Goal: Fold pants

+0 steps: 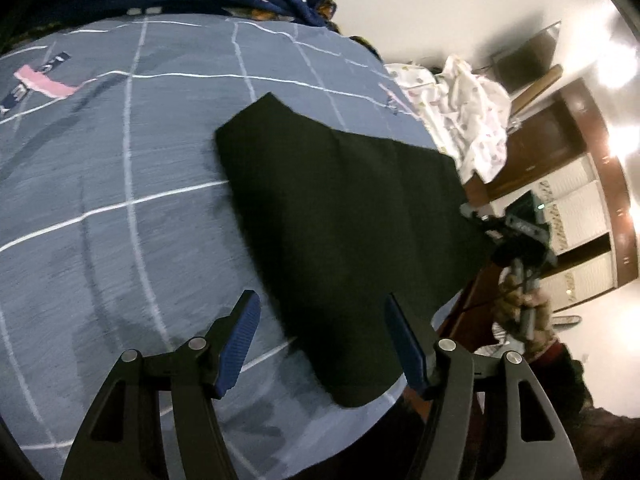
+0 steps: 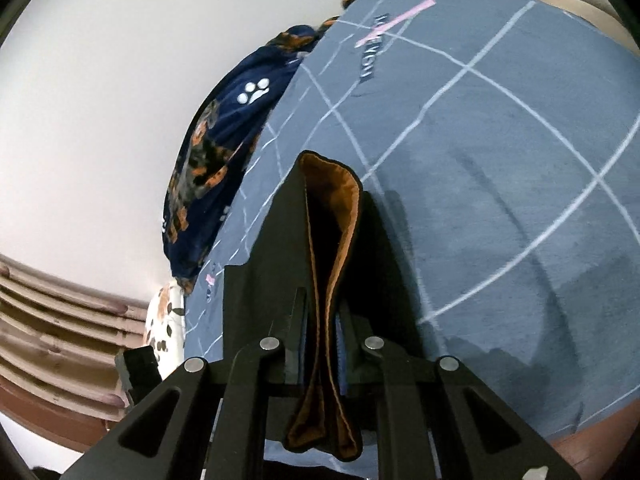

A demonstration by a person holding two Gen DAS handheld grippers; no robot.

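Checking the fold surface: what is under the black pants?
The black pants lie on a grey-blue checked bedcover, which shows on the far and left sides. One end hangs past the bed's edge. Anything beneath the fabric itself is covered.

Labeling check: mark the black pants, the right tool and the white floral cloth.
black pants (image 1: 340, 208), left wrist view, middle of the flat panel.
right tool (image 2: 322, 344), right wrist view, between its fingertips.
white floral cloth (image 1: 468, 116), left wrist view, crumpled middle.

The pants (image 1: 340, 216) are black with an orange-brown lining (image 2: 332, 216). The bedspread (image 1: 120, 168) is grey-blue, crossed by thin white lines, with a pink patch. The blanket (image 2: 224, 140) is navy with orange blotches and white paw prints.
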